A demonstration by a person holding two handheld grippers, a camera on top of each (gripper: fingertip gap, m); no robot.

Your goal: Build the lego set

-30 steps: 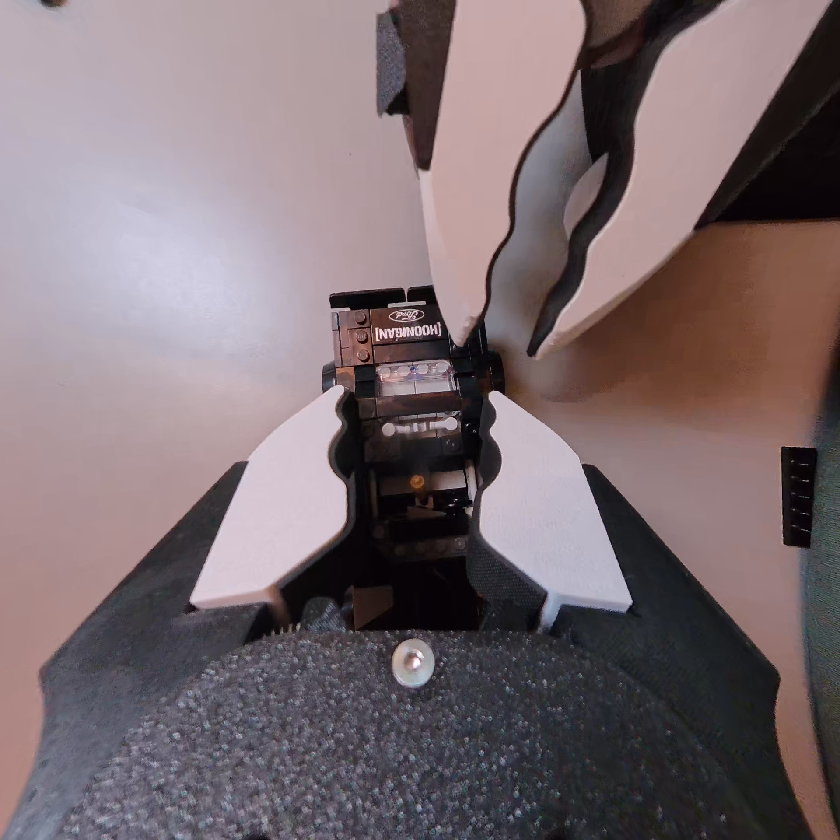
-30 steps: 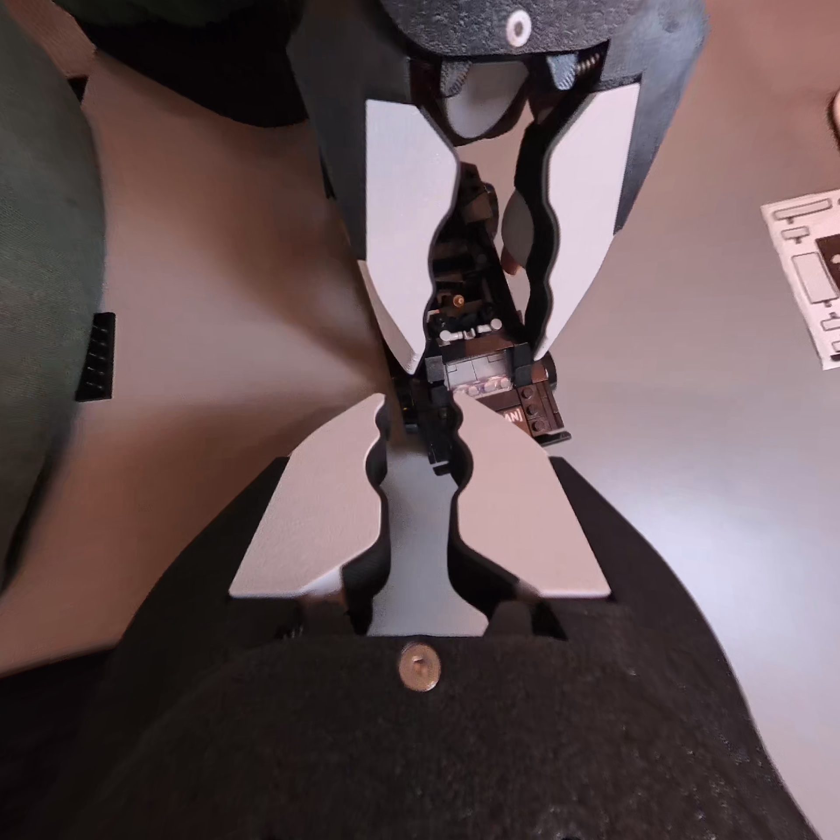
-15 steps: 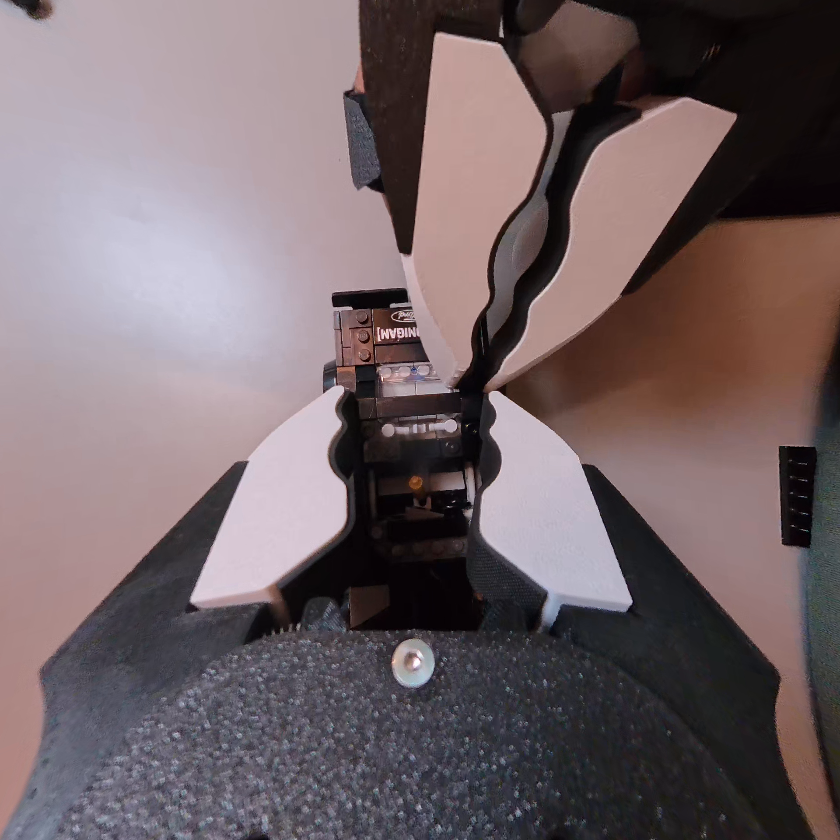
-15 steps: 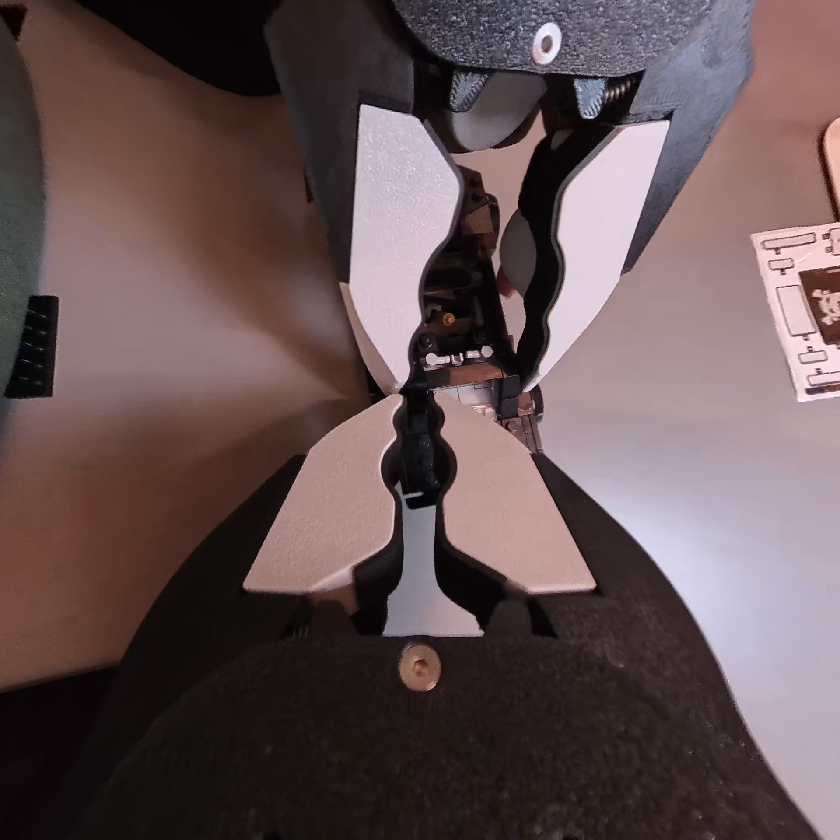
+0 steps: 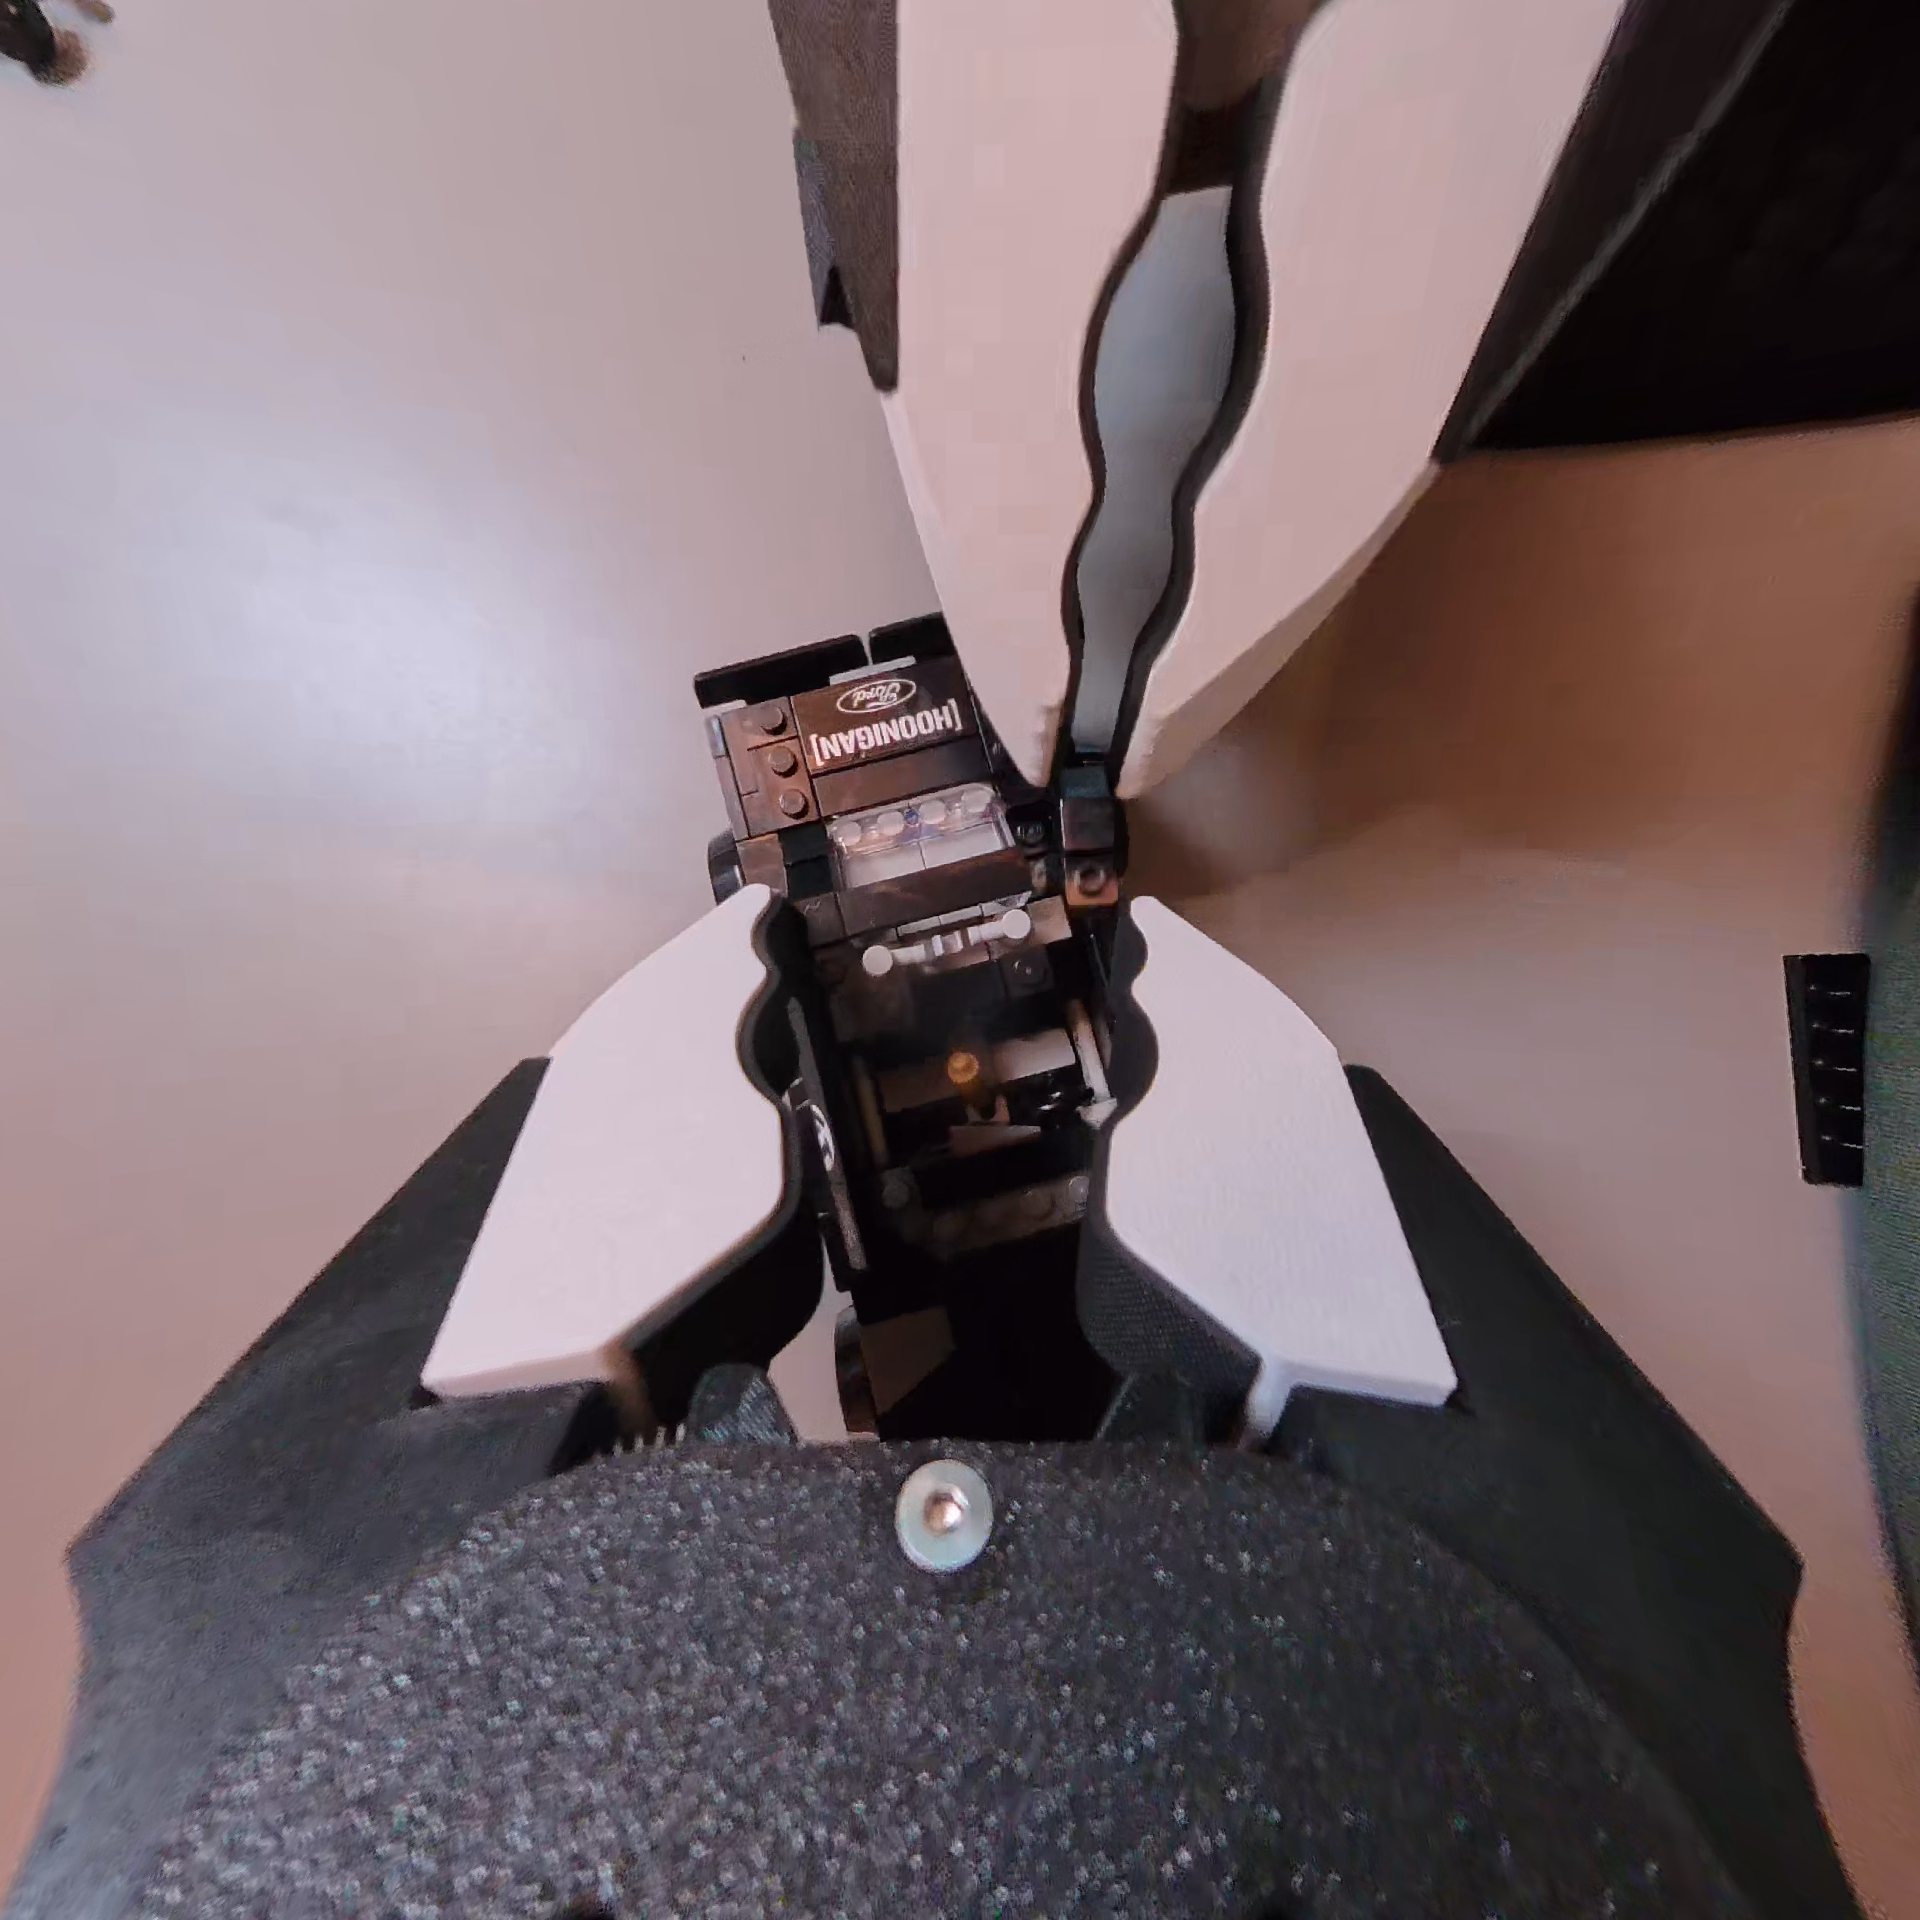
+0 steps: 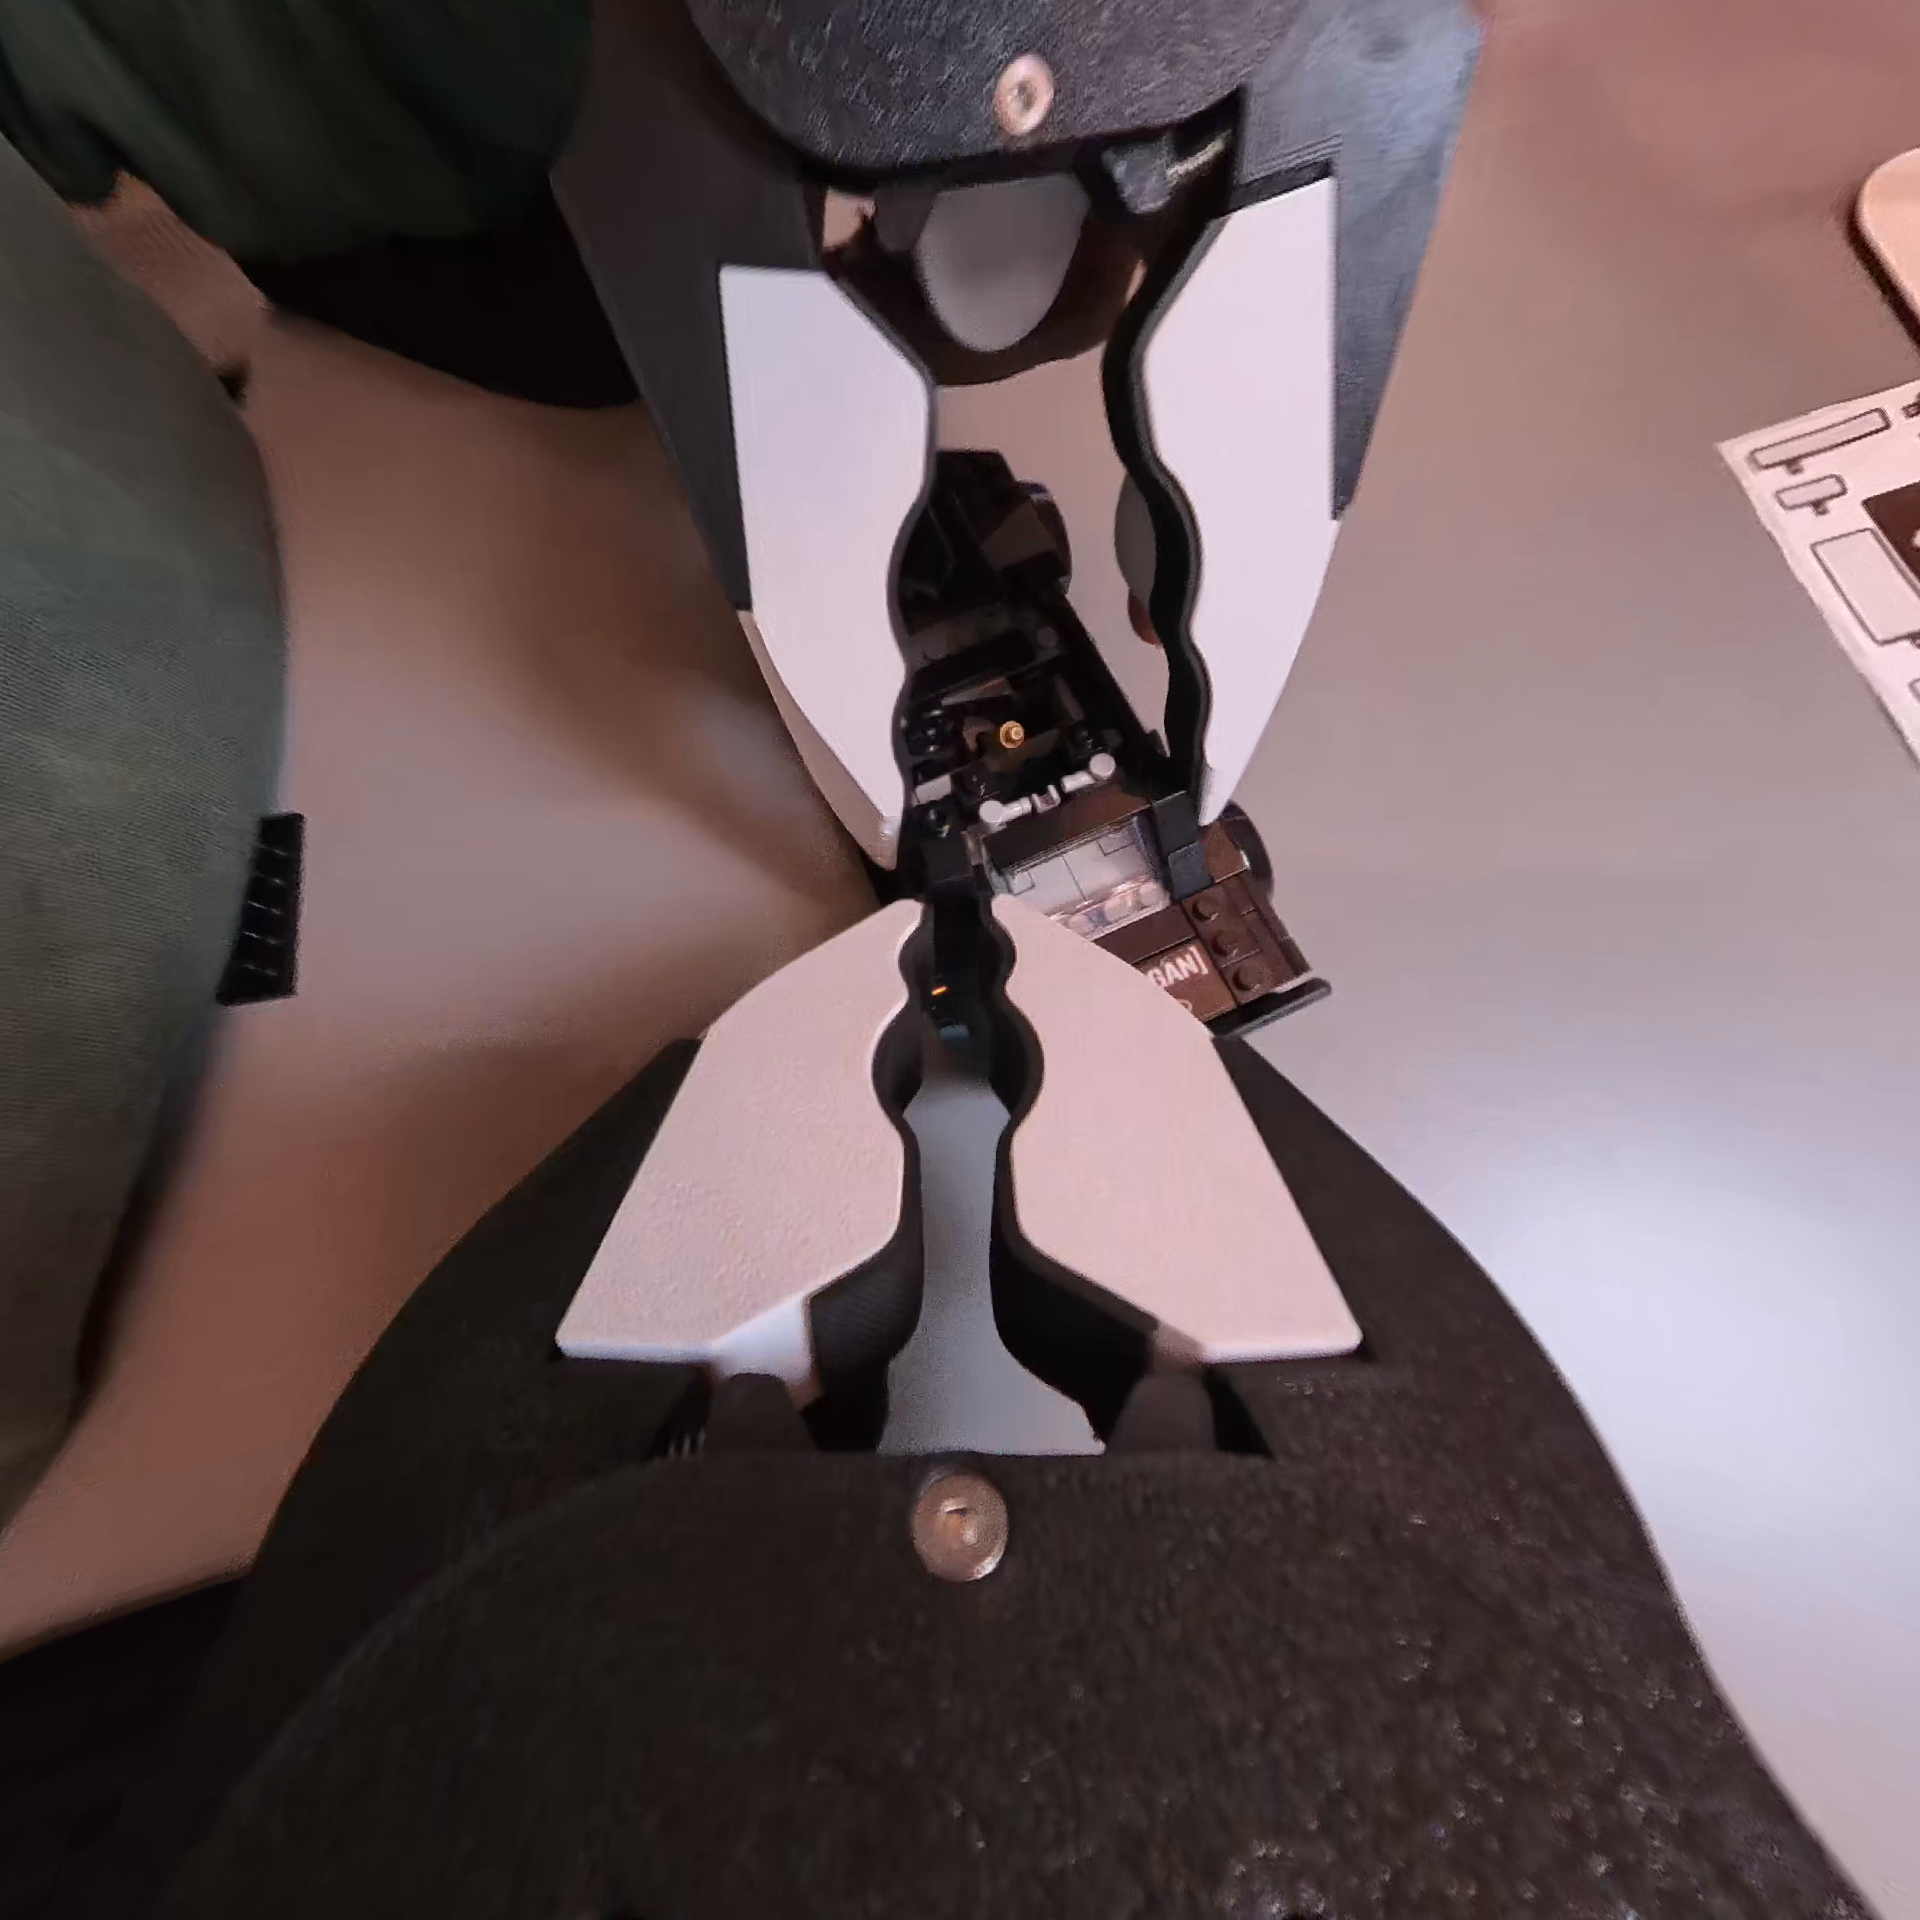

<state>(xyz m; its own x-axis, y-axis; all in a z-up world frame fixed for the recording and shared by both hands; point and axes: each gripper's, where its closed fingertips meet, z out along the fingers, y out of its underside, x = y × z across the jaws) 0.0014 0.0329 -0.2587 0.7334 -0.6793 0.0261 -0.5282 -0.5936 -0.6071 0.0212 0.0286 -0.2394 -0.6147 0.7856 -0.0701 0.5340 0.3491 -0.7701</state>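
The counter (image 5: 312, 623) was a plain, smooth, pale surface with a soft sheen, greyer on one side and warmer toward the other, and it filled most of both views. A dark green cloth mass (image 6: 114, 727) lay along its edge at the left of the right wrist view; what it belonged to could not be told. A dark area (image 5: 1714, 260) stood beyond the counter at the upper right of the left wrist view.

The left hand-held gripper (image 5: 951, 935) was clamped on the car (image 5: 935, 935), a black lego model raised off the counter, with its white fingers (image 5: 644, 1143) pressing the car's two sides and its front end sticking out past the fingertips. The right hand-held gripper (image 6: 956, 925) came from the opposite side, its jaws narrowed onto a small black piece (image 6: 951, 966) at the car's near corner; in the left wrist view that piece (image 5: 1091, 821) sat against the car's right front edge.

A white printed sheet (image 6: 1849, 561) lay flat on the counter, well apart from the car. A black studded plate (image 5: 1823, 1070) lay at the cloth's edge. Some tiny dark bits (image 5: 47, 42) sat at a far corner, too small to identify.
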